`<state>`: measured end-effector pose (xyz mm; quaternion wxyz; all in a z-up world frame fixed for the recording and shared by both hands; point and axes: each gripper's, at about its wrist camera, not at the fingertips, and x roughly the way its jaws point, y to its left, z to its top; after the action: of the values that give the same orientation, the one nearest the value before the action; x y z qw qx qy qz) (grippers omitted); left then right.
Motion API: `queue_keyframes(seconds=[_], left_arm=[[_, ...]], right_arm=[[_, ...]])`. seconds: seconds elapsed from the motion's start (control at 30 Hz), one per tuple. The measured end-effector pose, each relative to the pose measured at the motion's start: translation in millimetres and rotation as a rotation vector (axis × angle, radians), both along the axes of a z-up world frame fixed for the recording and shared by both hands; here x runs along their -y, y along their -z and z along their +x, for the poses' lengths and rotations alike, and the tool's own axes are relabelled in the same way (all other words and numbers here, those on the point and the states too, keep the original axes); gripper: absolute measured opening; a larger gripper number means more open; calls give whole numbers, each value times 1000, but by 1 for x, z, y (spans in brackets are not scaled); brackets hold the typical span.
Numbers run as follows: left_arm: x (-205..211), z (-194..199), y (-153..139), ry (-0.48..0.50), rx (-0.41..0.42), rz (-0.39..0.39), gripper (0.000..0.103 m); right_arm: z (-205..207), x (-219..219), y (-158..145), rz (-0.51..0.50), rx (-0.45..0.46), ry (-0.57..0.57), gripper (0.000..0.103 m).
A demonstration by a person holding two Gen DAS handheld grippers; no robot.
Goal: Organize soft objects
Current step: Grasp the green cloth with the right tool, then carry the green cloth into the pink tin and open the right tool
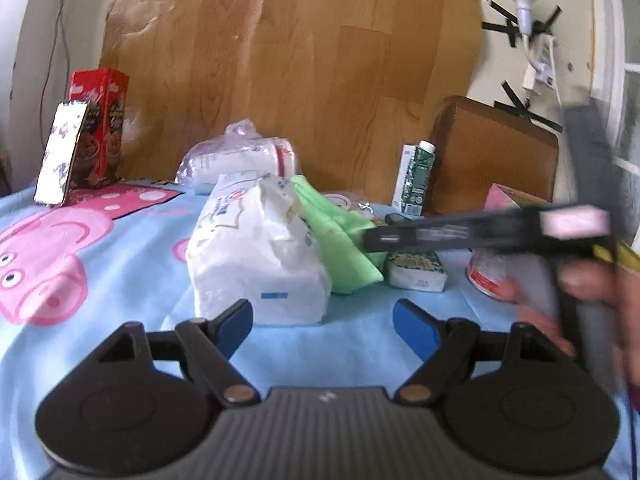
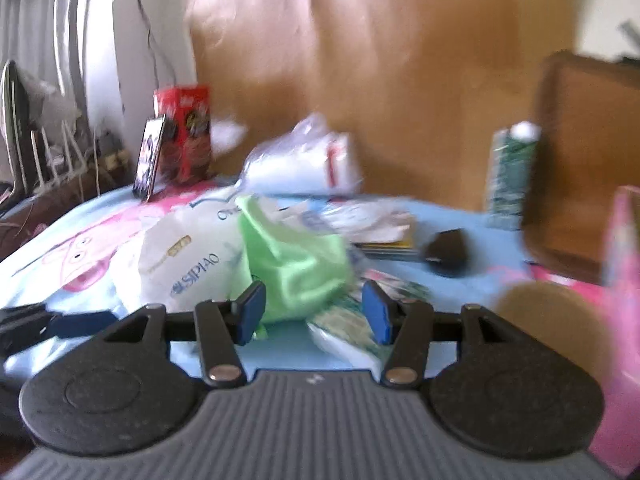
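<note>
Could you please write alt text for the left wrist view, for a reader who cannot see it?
The open left gripper points at a white soft pack lying on a blue cartoon-pig cloth, nothing between its blue pads. A green cloth leans against the pack; the blurred right gripper crosses in from the right.

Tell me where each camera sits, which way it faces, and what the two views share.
Left wrist: rides the left gripper, looking forward across the bed at the white pack; the open jaws, the right gripper and a hand show.
Right wrist: rides the right gripper, facing the green cloth; its open jaws show.
Shared: white pack, green cloth, red box, green carton.
</note>
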<state>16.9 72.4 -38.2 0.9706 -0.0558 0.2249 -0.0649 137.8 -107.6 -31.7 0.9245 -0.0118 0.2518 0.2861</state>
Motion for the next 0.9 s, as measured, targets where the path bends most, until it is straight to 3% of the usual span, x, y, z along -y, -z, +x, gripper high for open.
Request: queue_keyframes(seconds=[0.1,0.17,0.23,0.3,0.53,0.77,0.9], left_arm=[[4,-3,0,9,22,23,80],[4,-3,0,12,27,19,80],[1,-1,0,14,19,3,80],[-1,0,1,12,11,-14,80],[-5,2,2,16,-6,-28,80],[2,9,1,89,-57,-42,78],[15,9,-10,206,-116,-175,72]], right_arm=[[25,-22,10,-39,-46,-25,54],[26,-27,13,-66,-38,-34,27],[17,-23,8,-65,-27,-47,11],[7,-10,0,-13,-31,-39,11],[-62,47,-18,19,64,-7,11],[-110,78,18,-75,-11,77,12],[-120,74,29,-89,3,103,16]])
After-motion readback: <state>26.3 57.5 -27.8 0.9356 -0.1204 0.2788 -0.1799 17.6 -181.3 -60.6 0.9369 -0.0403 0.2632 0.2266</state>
